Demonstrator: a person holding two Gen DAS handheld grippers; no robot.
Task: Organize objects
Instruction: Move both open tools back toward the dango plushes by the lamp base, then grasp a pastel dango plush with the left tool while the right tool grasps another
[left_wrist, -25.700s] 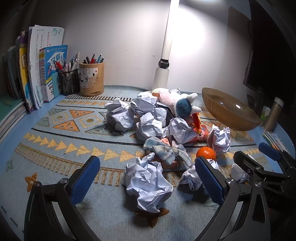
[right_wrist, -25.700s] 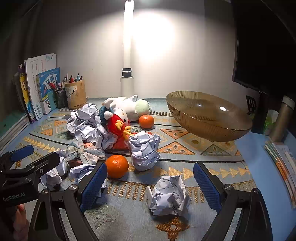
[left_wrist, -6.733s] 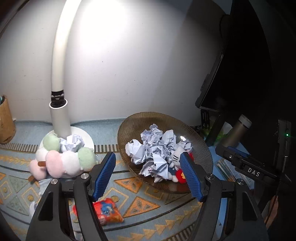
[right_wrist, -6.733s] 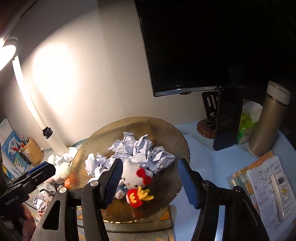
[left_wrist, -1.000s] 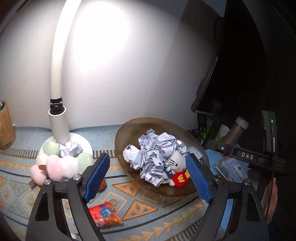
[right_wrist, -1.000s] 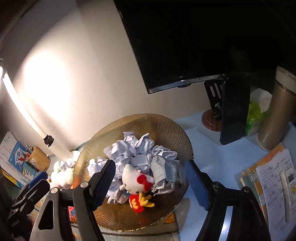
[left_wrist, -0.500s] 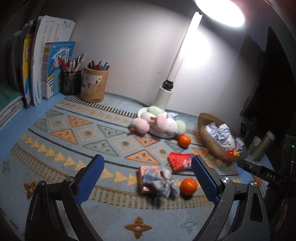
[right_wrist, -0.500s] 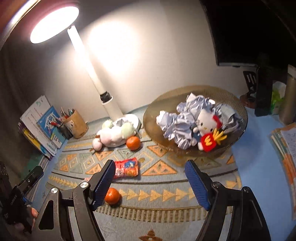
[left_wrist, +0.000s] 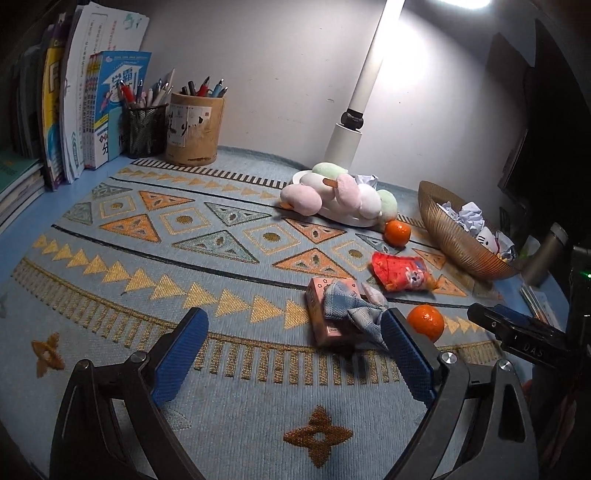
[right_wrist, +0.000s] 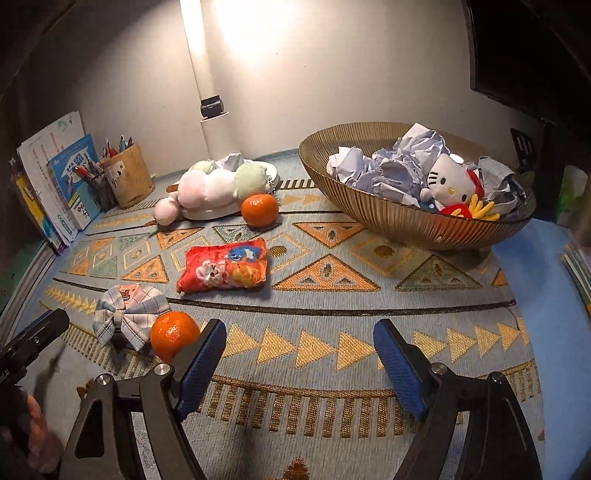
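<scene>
Left view: my left tongs gape empty above the bench, the bow just beyond, loose for sorting.

Right view: my right tongs gape empty; the bowl far right collects paper and a plush.

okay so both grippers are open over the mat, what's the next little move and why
Probably ease the open right gripper left and close on the near orange. It lies loose on the mat beside that gripper's left finger, while the crumpled paper and the kitty plush already sit in the bowl.
</scene>
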